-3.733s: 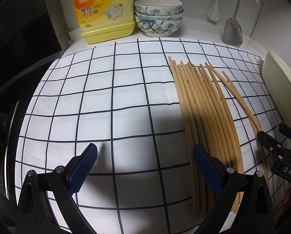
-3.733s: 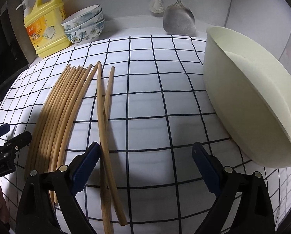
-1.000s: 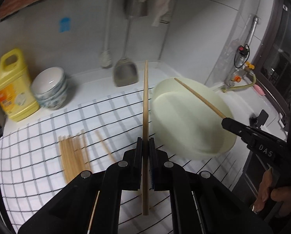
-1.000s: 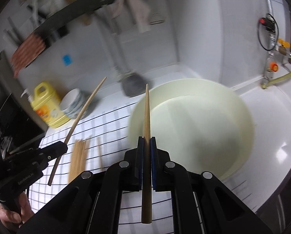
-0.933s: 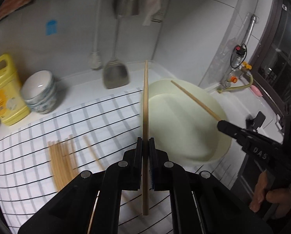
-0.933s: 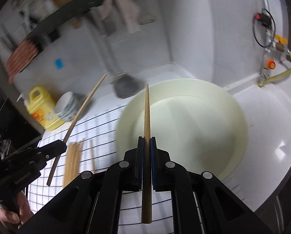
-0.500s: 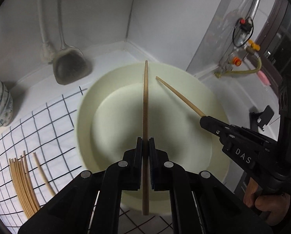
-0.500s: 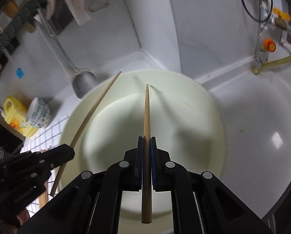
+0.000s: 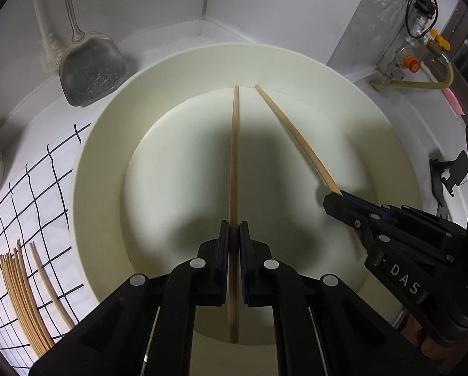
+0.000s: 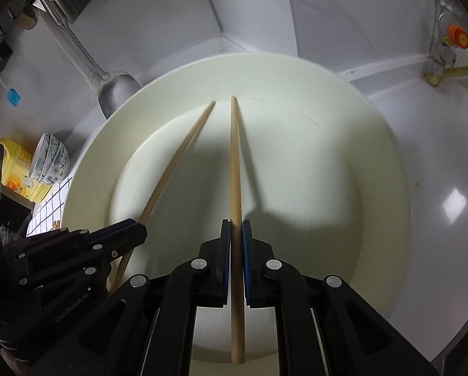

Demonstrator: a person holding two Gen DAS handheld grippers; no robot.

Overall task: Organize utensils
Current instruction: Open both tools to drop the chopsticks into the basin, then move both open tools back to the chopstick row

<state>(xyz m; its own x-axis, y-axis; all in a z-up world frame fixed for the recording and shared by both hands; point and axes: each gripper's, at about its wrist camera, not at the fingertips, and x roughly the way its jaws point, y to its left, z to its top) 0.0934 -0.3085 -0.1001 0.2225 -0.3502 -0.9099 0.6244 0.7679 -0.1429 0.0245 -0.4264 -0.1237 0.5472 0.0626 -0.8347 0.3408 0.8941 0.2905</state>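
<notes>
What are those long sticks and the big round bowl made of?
The chopsticks look like bamboo or wood: pale tan, matte, with faint lengthwise grain. The basin looks like plastic: one even cream colour, smooth, only softly shiny, with a thin rounded rim. It might be enamel or melamine; the look alone cannot settle it.

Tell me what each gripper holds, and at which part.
Each holds one thin wooden chopstick near its thick end: left gripper its chopstick, right gripper its chopstick.
</notes>
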